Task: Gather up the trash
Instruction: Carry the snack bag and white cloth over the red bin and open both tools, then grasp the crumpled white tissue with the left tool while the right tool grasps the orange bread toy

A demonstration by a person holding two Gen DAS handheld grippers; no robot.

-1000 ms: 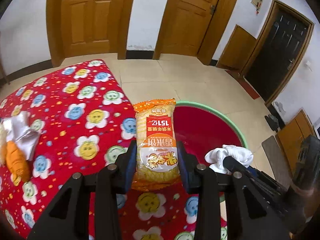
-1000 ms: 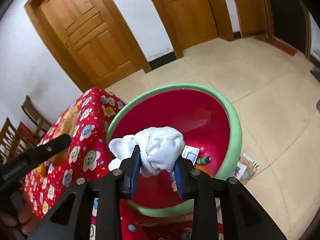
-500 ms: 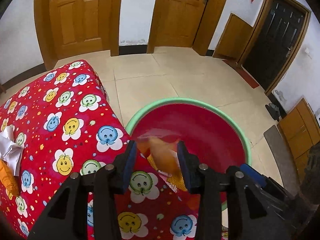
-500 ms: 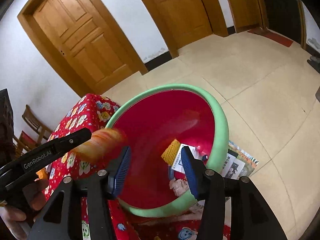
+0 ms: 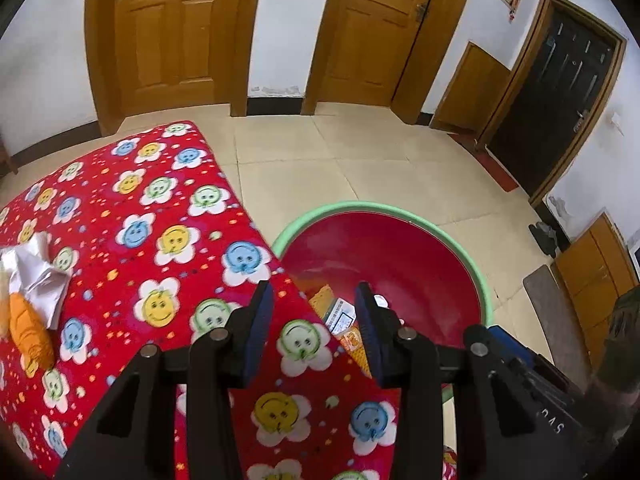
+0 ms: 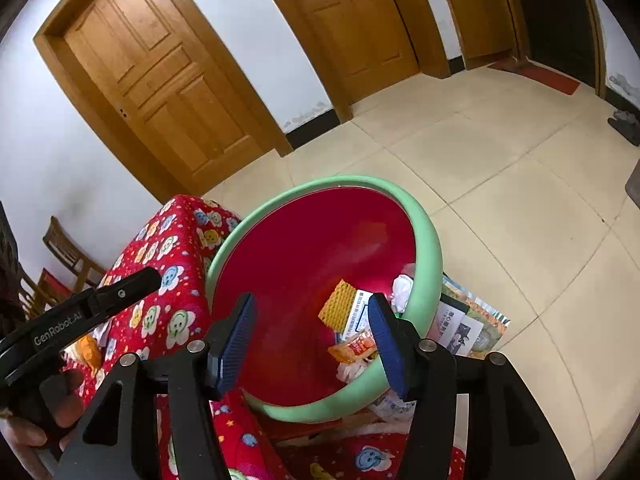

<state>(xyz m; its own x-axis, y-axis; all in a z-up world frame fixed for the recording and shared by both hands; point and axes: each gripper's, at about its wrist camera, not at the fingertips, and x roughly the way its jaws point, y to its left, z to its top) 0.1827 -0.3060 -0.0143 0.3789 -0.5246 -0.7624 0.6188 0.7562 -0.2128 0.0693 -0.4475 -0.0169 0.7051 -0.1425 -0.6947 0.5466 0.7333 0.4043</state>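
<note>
Basin: a round basin (image 6: 430, 248) with a pale green rim and deep red inside stood on the tiled floor, hard against the corner of the table.
Table: covered in a red cloth (image 5: 132, 248) printed with smiling flowers in blue, yellow and green.
Trash in basin: an orange-and-yellow snack packet (image 6: 354, 346) lay low against the near wall, beside a yellow ridged piece (image 6: 338, 302) and a white printed card (image 6: 360, 312); crumpled white tissue (image 6: 402, 286) sat against the right wall. All rested at the bottom, touching or overlapping.
Trash on table: a crumpled silver wrapper (image 5: 36, 270) and an orange piece (image 5: 30, 330) just below it lay at the left edge of the table, well apart from the basin.
Left gripper (image 5: 314, 320): fingers apart, nothing between them; it hung over the table corner at the basin's rim.
Right gripper (image 6: 312, 340): fingers had just been spreading, released, nothing gripped; it hung over the basin's near side.
Hand: a hand (image 6: 60, 408) held the left gripper's handle.
Floor beside basin: printed papers (image 6: 466, 324) lay flat, partly under the basin's right side.
</note>
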